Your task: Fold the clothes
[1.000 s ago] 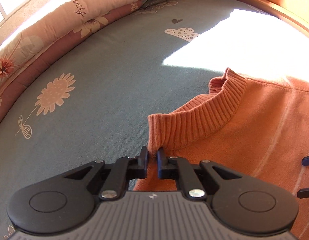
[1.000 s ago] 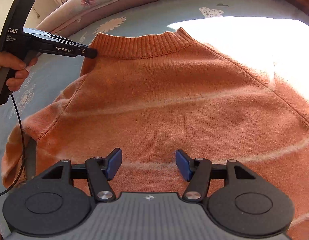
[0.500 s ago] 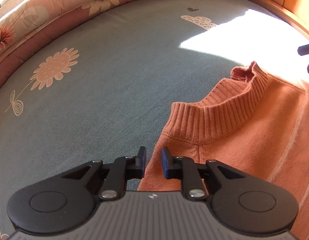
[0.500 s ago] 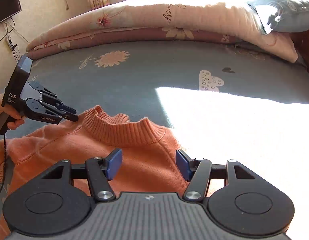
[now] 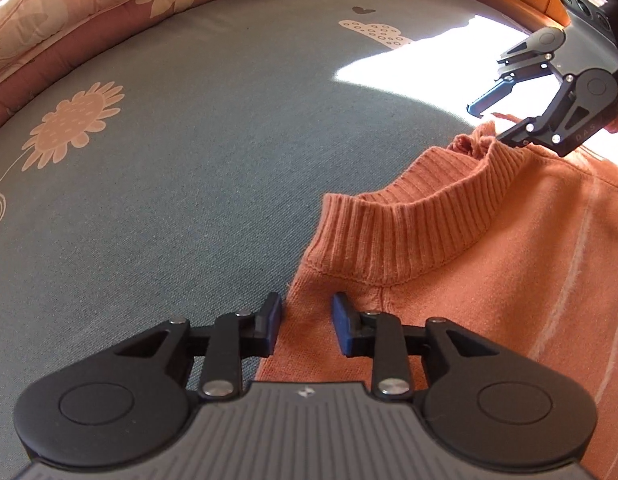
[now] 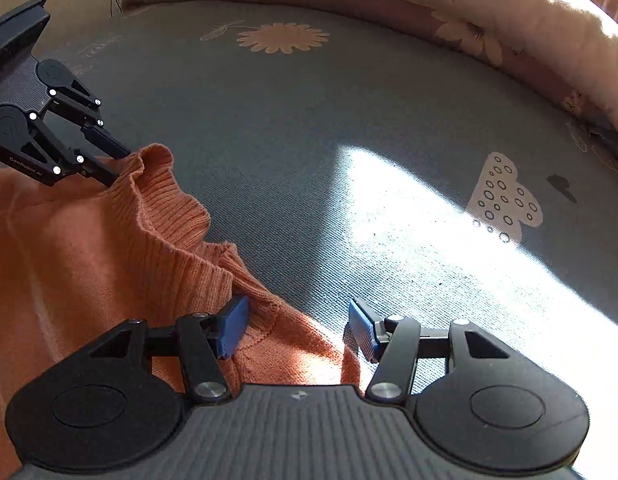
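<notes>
Sweater (image 5: pixel 489 280) shoulders lie between both downward-tilted hand-held grippers' parted jaws, left (image 5: pixel 305 322) just opening, right (image 6: pixel 297 330).

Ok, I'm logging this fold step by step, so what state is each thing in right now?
Orange sweater: lying flat on the bed sheet, ribbed collar rumpled, unfolded.
Left tool: open, jaws have just been opening, sweater's shoulder edge between them, not pinched.
Right tool: open, astride the sweater's other shoulder edge by the collar.
Quilt: rolled along the bed's far edge.
</notes>
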